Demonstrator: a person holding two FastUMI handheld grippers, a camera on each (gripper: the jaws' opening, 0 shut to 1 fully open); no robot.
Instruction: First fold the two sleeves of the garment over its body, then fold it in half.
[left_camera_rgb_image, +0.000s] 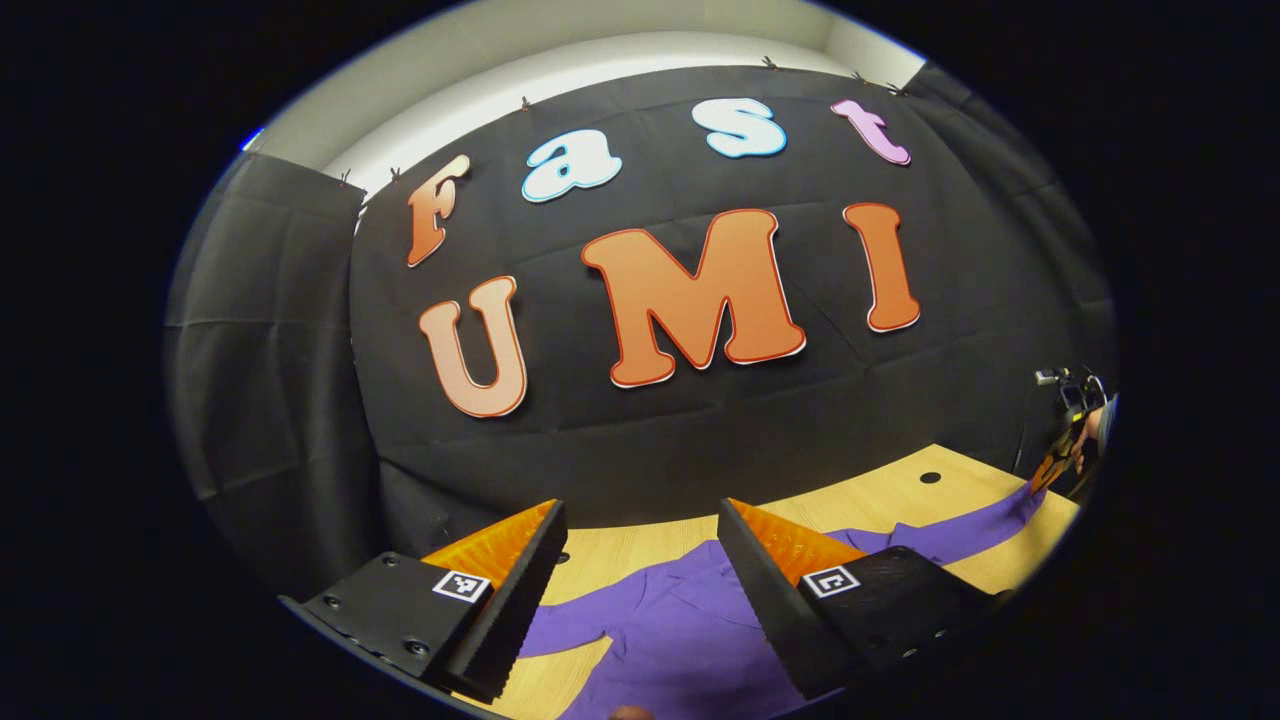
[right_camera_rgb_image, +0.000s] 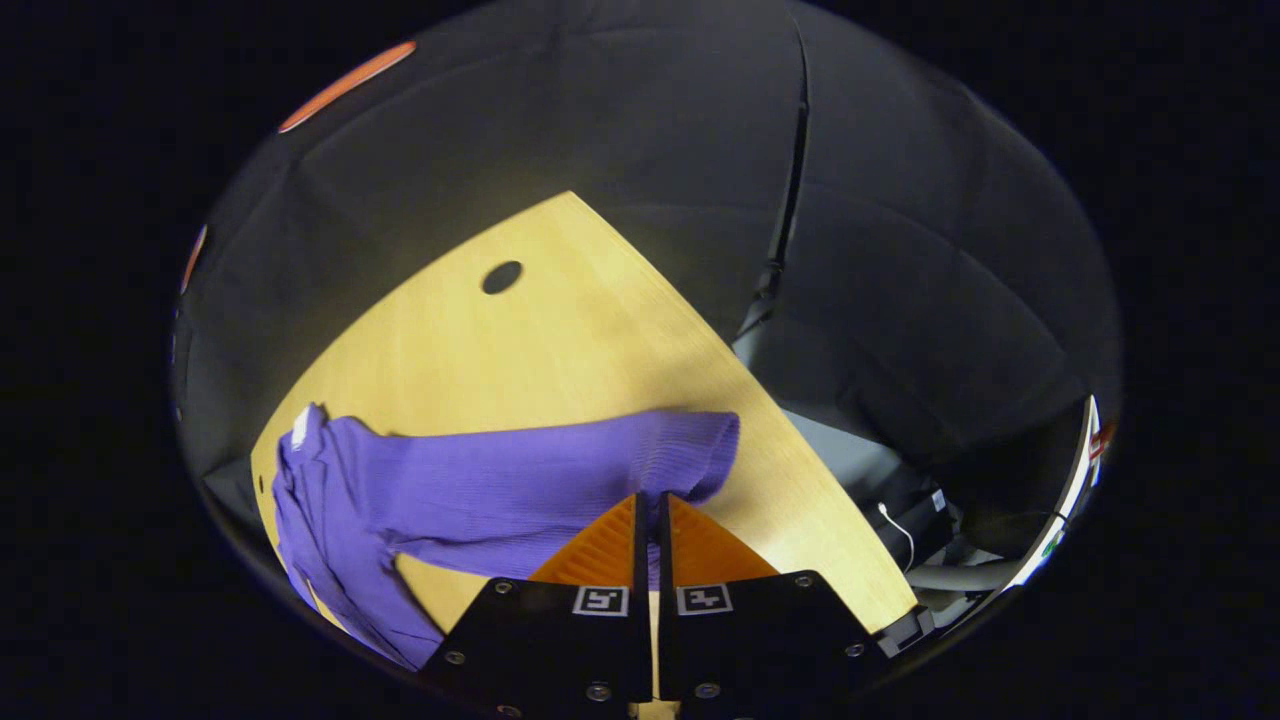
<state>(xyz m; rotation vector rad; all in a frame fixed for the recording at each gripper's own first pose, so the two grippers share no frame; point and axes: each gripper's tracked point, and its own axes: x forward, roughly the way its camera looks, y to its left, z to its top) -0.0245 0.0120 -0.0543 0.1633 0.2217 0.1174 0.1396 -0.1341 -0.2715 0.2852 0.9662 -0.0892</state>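
In the left gripper view we see our left gripper (left_camera_rgb_image: 640, 590) spread wide above the purple shirt (left_camera_rgb_image: 680, 630) on the wooden table (left_camera_rgb_image: 900, 495). In the right gripper view our right gripper (right_camera_rgb_image: 651, 515) pinches the shirt's sleeve (right_camera_rgb_image: 560, 475) near its cuff.

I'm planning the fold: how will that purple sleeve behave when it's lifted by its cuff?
Probably floppy: the purple sleeve already drapes and wrinkles on the wooden table. Its ribbed knit looks light and likely stretchy, so it may sag below the right gripper, whose fingers are closed at the cuff, and drag the body along.
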